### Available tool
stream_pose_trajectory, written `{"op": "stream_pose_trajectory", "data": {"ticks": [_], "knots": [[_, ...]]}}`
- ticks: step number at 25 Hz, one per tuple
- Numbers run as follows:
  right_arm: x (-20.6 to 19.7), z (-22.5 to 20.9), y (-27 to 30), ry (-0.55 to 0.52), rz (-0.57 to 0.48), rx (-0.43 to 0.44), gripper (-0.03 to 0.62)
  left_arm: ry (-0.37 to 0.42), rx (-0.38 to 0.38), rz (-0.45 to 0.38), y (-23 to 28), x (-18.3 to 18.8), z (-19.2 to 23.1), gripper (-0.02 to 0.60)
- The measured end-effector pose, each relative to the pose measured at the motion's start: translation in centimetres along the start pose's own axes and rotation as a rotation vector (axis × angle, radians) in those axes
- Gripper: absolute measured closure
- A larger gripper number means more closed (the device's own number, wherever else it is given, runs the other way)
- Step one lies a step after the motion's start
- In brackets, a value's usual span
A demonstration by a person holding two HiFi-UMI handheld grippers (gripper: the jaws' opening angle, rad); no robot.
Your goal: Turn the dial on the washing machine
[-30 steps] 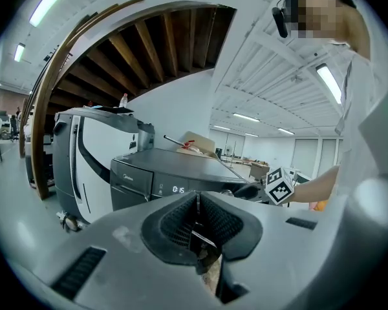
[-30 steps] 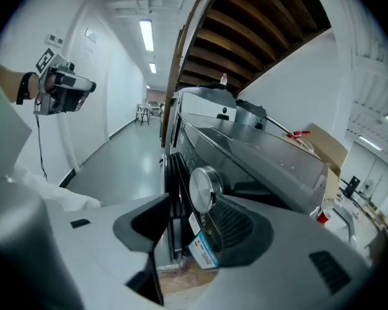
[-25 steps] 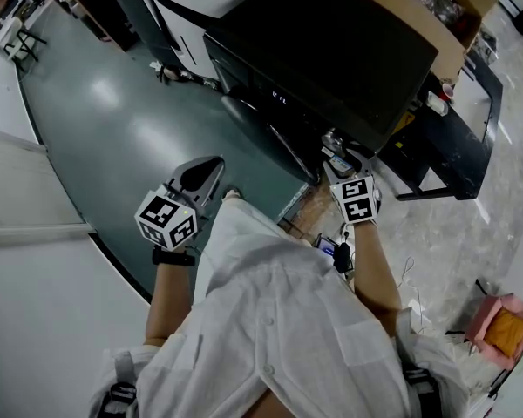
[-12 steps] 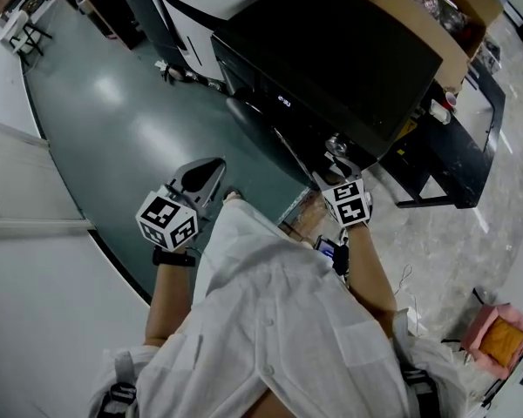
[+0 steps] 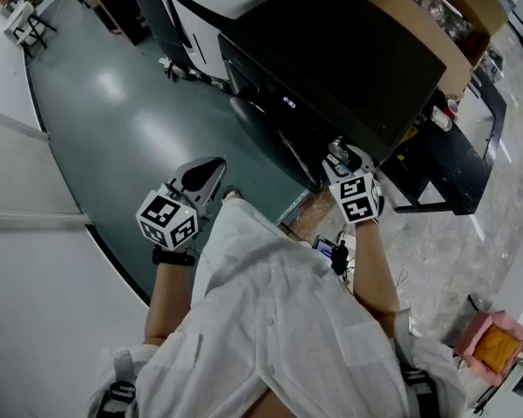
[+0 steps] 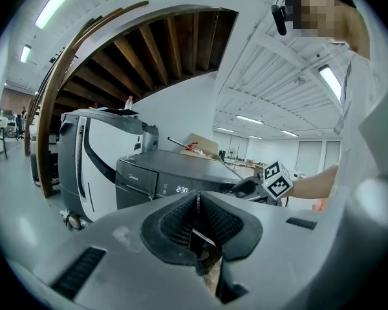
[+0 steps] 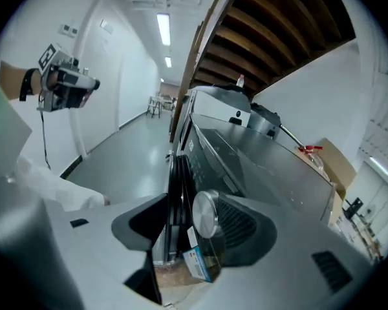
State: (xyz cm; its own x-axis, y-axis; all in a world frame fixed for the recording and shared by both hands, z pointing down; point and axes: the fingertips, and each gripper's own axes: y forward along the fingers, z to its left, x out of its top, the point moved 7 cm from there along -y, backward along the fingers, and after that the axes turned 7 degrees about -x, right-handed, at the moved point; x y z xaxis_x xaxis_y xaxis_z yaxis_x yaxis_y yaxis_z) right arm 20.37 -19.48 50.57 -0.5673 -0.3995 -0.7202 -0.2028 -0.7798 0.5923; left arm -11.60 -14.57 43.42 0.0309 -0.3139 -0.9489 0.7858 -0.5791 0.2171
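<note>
Well, the left gripper (image 5: 211,165) hung at about 10 o'clock in the head view, over the green floor (image 5: 113,120). Its two jaws were pressed together with nothing in them. They pointed toward 1 o'clock and were well apart from the machine.

The dark washing machine (image 5: 331,50) stood at 12 to 1 o'clock. It had small glowing numbers (image 5: 288,102) on its front.

The right gripper (image 5: 342,153) was at 2 o'clock, up by the near front corner of the machine. In the right gripper view its jaws were wide apart. The shiny round dial (image 7: 205,213) sat between them. It was right by the jaw at 3 o'clock and clear of the jaw at 9 o'clock.

A brown cardboard box (image 5: 444,20) sat just beside the far side of the machine, between 1 and 2 o'clock.
</note>
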Motion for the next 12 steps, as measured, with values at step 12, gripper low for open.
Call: {"op": "stream_pose_trajectory", "data": {"ticks": [12], "knots": [[-2.0,-1.8,-5.0,0.316,-0.127,-0.011,0.374,0.013,0.004,-0.016,0.1,0.3,0.5,0.560]]}}
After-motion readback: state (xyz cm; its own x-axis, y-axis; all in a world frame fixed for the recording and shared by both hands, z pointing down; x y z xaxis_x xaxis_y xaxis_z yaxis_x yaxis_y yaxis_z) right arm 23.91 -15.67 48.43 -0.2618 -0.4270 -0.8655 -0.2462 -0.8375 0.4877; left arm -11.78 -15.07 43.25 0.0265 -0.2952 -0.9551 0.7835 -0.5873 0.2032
